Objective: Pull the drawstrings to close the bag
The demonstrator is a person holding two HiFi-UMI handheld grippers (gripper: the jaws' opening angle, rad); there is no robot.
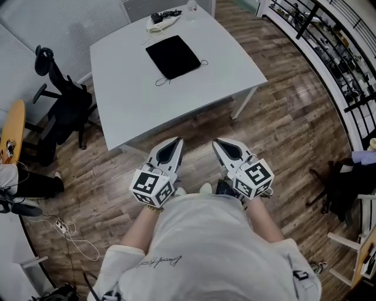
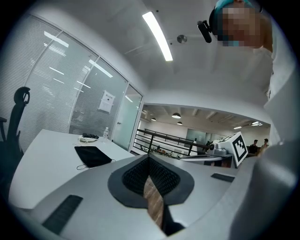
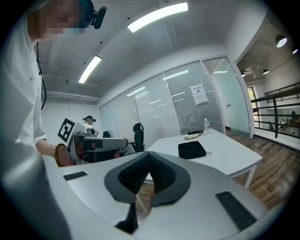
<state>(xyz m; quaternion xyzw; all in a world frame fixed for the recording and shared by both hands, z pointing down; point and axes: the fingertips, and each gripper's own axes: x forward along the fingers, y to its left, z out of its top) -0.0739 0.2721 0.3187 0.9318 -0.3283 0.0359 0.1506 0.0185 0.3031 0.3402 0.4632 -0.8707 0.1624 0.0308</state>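
Note:
A flat black drawstring bag (image 1: pixel 173 56) lies on the white table (image 1: pixel 129 100), its thin cords trailing at the near corners. The same bag (image 2: pixel 92 155) shows far off in the left gripper view and, in the right gripper view, the bag (image 3: pixel 191 150) also rests on the tabletop. My left gripper (image 1: pixel 174 144) and right gripper (image 1: pixel 218 144) hover side by side over the wooden floor, short of the table's near edge. Both are shut with nothing between their jaws.
A black office chair (image 1: pixel 61 106) stands left of the table. Cables and a small bottle (image 1: pixel 191 6) lie at the table's far end. A railing (image 1: pixel 329 41) curves along the right. Power cords (image 1: pixel 67 232) lie on the floor at the left.

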